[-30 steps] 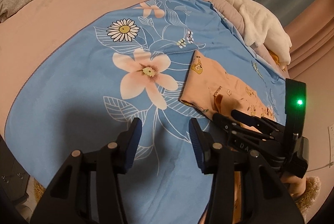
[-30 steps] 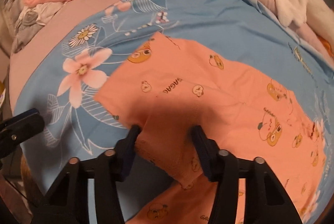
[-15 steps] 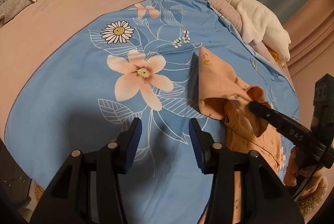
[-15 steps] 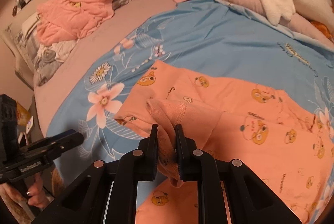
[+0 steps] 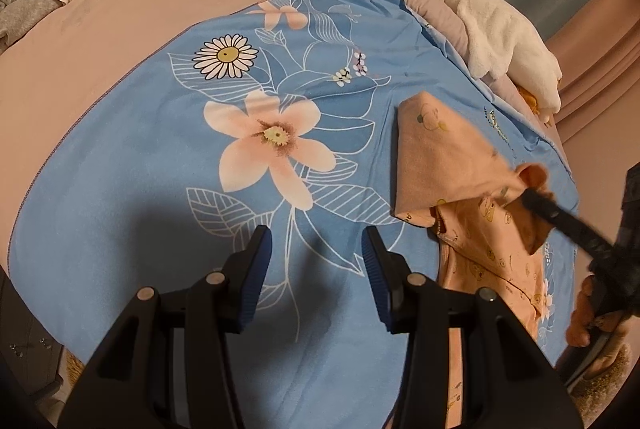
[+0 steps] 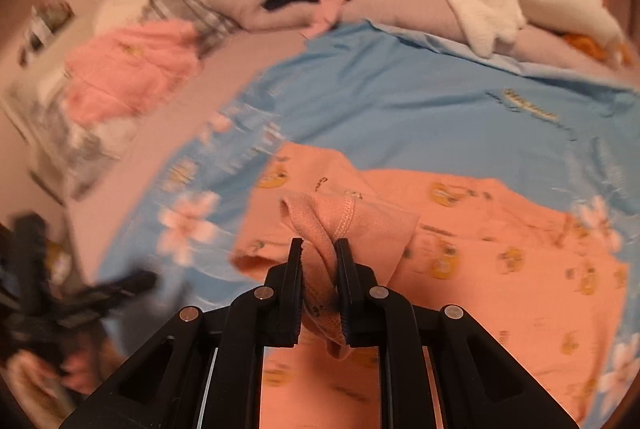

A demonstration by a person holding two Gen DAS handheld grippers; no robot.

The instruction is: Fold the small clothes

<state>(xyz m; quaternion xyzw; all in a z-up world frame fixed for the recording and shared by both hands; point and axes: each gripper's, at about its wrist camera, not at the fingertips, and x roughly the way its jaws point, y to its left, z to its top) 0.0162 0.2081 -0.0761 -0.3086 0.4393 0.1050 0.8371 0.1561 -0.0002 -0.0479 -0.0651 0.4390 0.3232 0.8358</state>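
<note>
Peach garment's hem [image 6: 320, 225] lifted off the blue floral sheet [image 5: 140, 189]
Hem is pinched by right gripper [image 6: 319, 249]; left gripper [image 5: 316, 253] is held half-open, empty; bunched cloth could be pulled free

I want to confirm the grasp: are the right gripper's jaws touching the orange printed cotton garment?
Touching. The right wrist view shows the right gripper with both jaws pressed on a bunched hem of the orange printed cotton garment.

Both wrist views downward over bedspread [image 5: 120, 189]
</note>
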